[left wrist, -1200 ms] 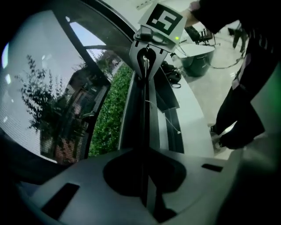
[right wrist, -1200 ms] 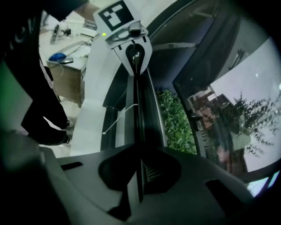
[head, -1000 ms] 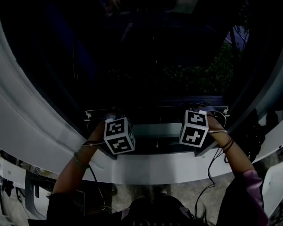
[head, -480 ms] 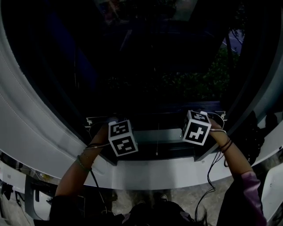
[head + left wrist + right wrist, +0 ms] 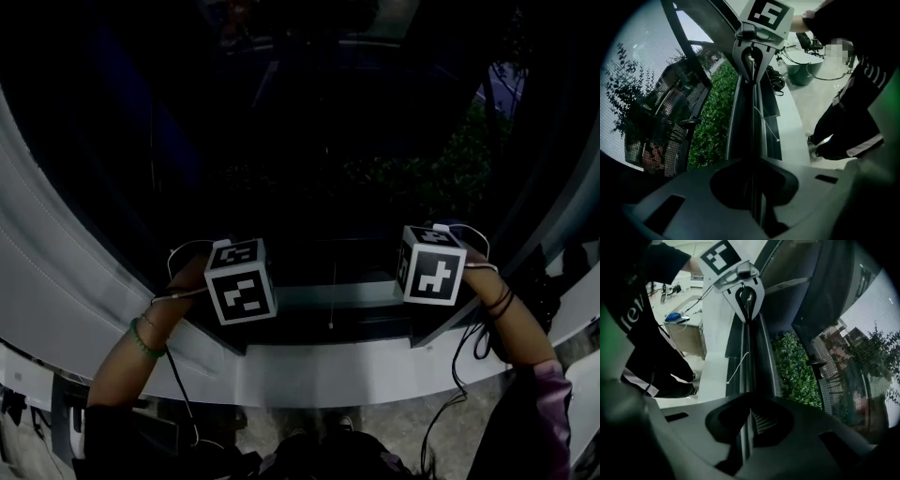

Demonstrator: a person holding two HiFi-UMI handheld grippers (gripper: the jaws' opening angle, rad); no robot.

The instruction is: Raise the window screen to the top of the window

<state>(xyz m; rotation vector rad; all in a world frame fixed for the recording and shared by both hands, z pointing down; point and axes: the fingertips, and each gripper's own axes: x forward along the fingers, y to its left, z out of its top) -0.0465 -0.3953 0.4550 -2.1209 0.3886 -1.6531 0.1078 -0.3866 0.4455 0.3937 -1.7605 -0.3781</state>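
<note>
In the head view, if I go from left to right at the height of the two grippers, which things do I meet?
Green wristband → left gripper → pull cord → right gripper → dark wristbands. Both grippers are shut on the screen bar.

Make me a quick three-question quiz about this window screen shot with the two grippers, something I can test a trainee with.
1. True or false: the left gripper and the right gripper are both shut on the screen's bottom rail.
2. What hangs from the rail between the two grippers? A) a pull cord B) a towel C) a padlock
3. Fill in the blank: outside, beyond the mesh, grows a green ____.

Key: 1 true; 2 A; 3 hedge.
</note>
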